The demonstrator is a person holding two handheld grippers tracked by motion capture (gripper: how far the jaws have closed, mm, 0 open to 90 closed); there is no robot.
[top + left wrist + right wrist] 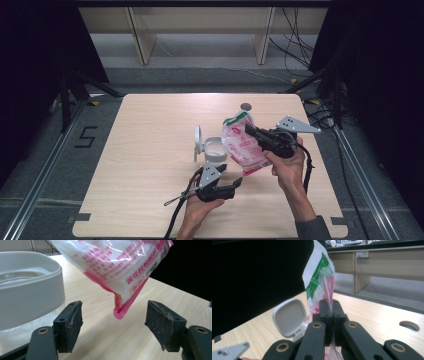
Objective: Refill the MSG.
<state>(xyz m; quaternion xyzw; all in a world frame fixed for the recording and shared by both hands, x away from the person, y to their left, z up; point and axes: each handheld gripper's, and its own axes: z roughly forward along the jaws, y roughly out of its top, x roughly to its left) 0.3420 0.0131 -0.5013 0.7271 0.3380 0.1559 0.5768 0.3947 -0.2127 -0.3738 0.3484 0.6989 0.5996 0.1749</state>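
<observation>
Hands enter from the near edge of the light wooden table (140, 200), and we start with our left gripper (231, 186), whose jaws stand wide with nothing between them. From its own camera, the lower corner of the pink-and-white printed plastic pouch (120, 267) hangs just ahead of and above the gap, free of both pads (71, 322). Farther in, our right gripper (248, 129) is clamped on the pouch's green-striped upper edge, holding it off the table, long axis slanting down toward the left gripper. Beyond, toward the table's middle, stands the white plastic container (215, 149) with its hinged lid (198, 137) up. We judge the left gripper better placed to take the bottom corner.
</observation>
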